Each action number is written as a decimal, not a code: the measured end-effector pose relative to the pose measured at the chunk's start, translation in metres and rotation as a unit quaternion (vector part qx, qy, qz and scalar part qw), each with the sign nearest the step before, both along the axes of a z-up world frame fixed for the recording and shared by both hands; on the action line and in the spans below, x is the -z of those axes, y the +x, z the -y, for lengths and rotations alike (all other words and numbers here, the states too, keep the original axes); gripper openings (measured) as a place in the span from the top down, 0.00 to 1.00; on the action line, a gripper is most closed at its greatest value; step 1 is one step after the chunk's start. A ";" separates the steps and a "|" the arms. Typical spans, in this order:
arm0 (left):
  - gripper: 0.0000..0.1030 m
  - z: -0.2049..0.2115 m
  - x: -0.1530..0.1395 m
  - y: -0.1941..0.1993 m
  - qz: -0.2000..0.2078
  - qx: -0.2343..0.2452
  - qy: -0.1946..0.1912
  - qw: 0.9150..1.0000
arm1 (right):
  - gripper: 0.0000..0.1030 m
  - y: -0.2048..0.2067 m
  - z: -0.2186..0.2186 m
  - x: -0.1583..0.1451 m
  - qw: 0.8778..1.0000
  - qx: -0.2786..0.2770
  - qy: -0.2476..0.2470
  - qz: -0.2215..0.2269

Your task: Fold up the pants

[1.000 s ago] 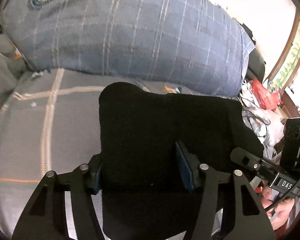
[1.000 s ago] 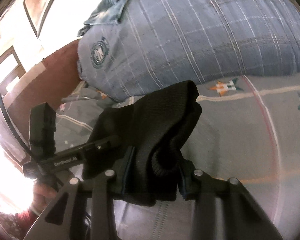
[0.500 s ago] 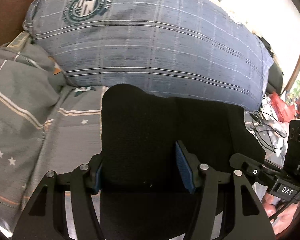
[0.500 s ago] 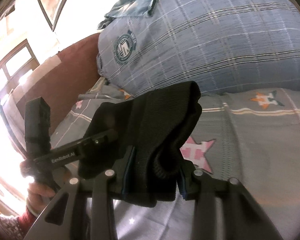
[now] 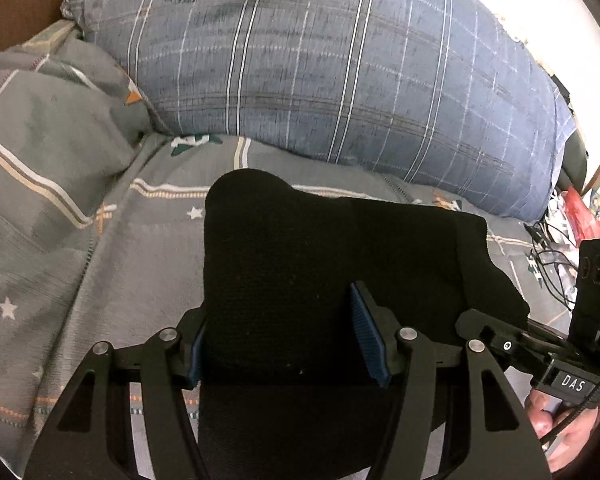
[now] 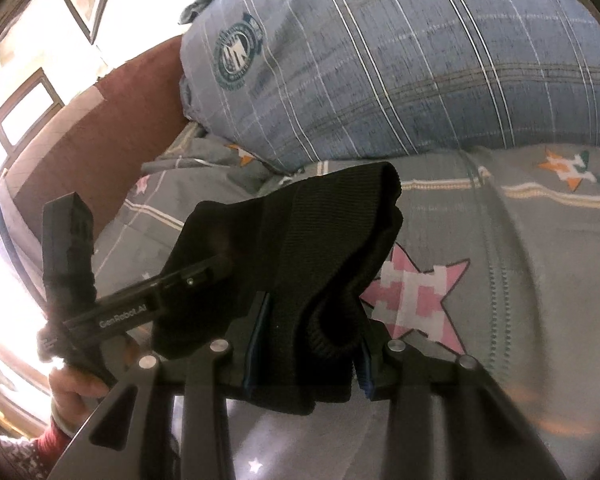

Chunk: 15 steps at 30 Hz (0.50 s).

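While both grippers clamp the same garment, the black pants (image 5: 292, 256) hang between them above the grey star-printed bedspread (image 5: 100, 264). Seen from the left wrist, the left gripper (image 5: 282, 348) has its blue-padded fingers (image 5: 366, 336) pressed against either side of a thick wad of black fabric, which fills the gap between them completely, rises ahead of the fingertips in a rounded hump and drops below the fingers toward the bottom of the view. Off to the right of those fingers, the cloth stretches across to the other tool, whose black body sits just beyond the fabric's edge. Seen from the right wrist, the right gripper (image 6: 308, 344) pinches a bunched, ribbed band of the pants (image 6: 300, 248) between its narrow-set fingers, a rolled hem curling against the right finger. Ahead of both pairs of fingers lies a large blue plaid pillow (image 5: 340, 72) with a round crest, resting on the bedspread (image 6: 520, 280), and a pink star print (image 6: 416, 292) shows just right of the right gripper's fingers.
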<state>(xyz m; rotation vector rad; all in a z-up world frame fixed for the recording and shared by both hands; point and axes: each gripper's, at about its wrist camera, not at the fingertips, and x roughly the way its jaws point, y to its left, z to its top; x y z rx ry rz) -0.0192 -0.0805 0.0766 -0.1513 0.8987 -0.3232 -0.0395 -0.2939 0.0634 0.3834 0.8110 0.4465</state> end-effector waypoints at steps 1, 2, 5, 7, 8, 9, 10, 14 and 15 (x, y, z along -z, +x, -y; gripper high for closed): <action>0.42 0.000 0.004 0.002 -0.005 0.000 -0.001 1.000 | 0.64 0.002 0.001 0.005 1.000 0.001 0.000 -0.006; 0.42 0.001 0.007 0.002 -0.009 0.001 -0.002 1.000 | 0.64 0.003 0.001 0.008 1.000 0.002 0.000 -0.009; 0.41 0.002 0.018 0.005 -0.012 0.002 0.006 1.000 | 0.63 0.006 0.005 0.021 1.000 0.006 -0.001 -0.024; 0.36 0.001 0.023 0.007 -0.011 0.003 0.005 1.000 | 0.61 0.007 0.008 0.029 0.999 0.010 0.000 -0.030; 0.33 -0.001 0.025 0.008 -0.013 0.001 -0.003 1.000 | 0.60 0.008 0.010 0.033 0.999 0.012 0.002 -0.036; 0.29 -0.002 0.027 0.009 -0.016 -0.002 -0.008 1.000 | 0.59 0.009 0.011 0.036 0.999 0.014 0.004 -0.038; 0.27 -0.004 0.028 0.009 -0.018 -0.005 -0.011 1.000 | 0.59 0.008 0.012 0.037 0.999 0.017 0.010 -0.040; 0.26 -0.004 0.026 0.008 -0.019 -0.007 -0.011 1.000 | 0.58 0.004 0.014 0.033 0.999 0.019 0.006 -0.039; 0.26 -0.003 0.025 0.007 -0.016 -0.007 -0.006 1.000 | 0.57 0.003 0.014 0.032 0.999 0.019 0.004 -0.038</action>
